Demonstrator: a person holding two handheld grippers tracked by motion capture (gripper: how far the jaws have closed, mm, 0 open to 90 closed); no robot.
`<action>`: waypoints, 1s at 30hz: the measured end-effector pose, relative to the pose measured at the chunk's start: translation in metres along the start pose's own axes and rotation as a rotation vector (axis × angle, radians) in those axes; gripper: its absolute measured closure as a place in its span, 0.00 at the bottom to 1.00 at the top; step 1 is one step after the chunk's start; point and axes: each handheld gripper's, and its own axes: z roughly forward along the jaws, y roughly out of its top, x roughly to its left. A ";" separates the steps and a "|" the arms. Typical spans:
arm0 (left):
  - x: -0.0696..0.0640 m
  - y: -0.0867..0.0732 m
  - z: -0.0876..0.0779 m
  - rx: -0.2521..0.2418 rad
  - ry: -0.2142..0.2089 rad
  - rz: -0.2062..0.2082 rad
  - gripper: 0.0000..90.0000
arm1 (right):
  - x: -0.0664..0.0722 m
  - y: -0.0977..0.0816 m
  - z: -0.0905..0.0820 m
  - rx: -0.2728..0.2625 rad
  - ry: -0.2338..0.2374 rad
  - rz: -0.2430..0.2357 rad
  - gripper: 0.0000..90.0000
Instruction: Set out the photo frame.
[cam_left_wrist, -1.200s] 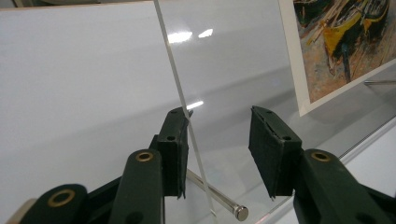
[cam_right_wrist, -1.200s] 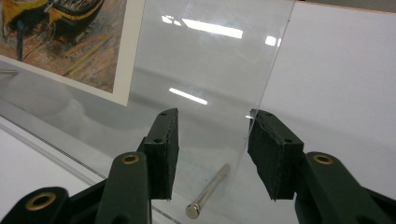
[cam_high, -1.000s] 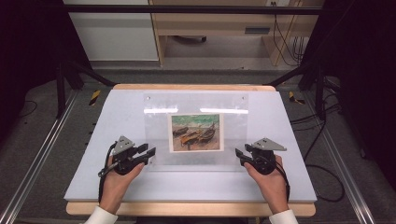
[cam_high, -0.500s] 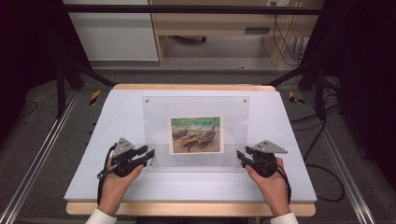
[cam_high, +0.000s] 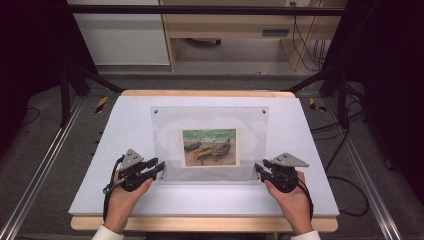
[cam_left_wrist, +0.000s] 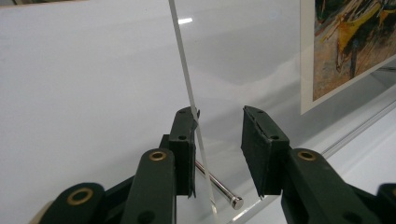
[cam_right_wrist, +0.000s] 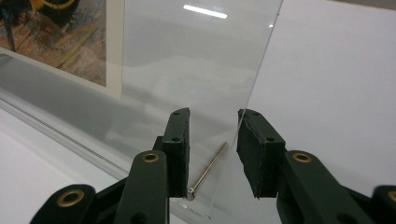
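The left claw (cam_left_wrist: 217, 149) has just been closing around the near left corner of the clear pane (cam_high: 210, 112). Its jaws straddle the pane's edge: one pad (cam_left_wrist: 184, 140) is at the pane, the other stands off it, so there is no grip yet. The right claw (cam_right_wrist: 212, 151) has likewise been closing at the near right corner, with a gap at both pads.

The pane lies on the white counter (cam_high: 125, 130) over a print (cam_high: 210, 147), with a steel pin (cam_right_wrist: 208, 170) at each near corner.

It is probably stiff, slick and easily scratched, so hold both near corners squarely and lift evenly.
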 end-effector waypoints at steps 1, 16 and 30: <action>0.000 0.000 0.000 0.000 0.000 0.002 0.72 | 0.000 0.000 0.000 0.001 0.001 0.002 0.72; -0.004 -0.003 -0.005 0.009 -0.005 0.017 0.72 | 0.003 -0.005 -0.005 0.013 0.006 -0.011 0.73; -0.006 -0.004 -0.006 0.014 -0.002 0.024 0.72 | 0.004 -0.008 -0.007 0.021 0.007 -0.016 0.74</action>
